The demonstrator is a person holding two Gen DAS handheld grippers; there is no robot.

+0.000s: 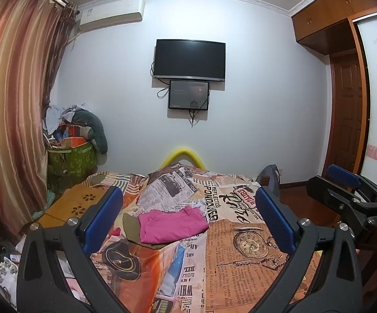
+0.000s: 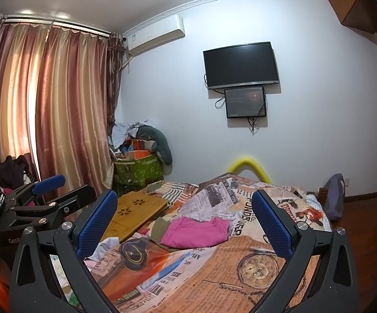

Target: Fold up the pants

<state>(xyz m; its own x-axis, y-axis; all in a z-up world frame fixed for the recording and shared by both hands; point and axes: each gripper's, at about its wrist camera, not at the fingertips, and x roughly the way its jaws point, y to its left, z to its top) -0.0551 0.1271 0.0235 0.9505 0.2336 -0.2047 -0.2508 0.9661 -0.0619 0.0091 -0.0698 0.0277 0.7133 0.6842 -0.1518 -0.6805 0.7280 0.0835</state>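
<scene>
Folded pink pants [image 1: 171, 224] [image 2: 196, 232] lie on the bed, stacked on an olive-green folded garment [image 1: 131, 225] [image 2: 159, 228]. My left gripper [image 1: 188, 216] is open, held above the near part of the bed, with the pants seen between its blue pads; nothing is in it. My right gripper [image 2: 185, 221] is also open and empty, at a similar height beside the left one. In the left wrist view the right gripper [image 1: 350, 182] shows at the right edge; in the right wrist view the left gripper [image 2: 55, 190] shows at the left edge.
The bed has a newspaper-print cover [image 1: 240, 250] [image 2: 227, 268] with a rumpled fold behind the pants. A wooden lap desk [image 1: 76, 203] [image 2: 133, 214] lies at the bed's left side. A green bin of clutter [image 2: 136, 169] stands by the curtain [image 2: 58, 109]. A TV [image 1: 189, 60] hangs on the wall.
</scene>
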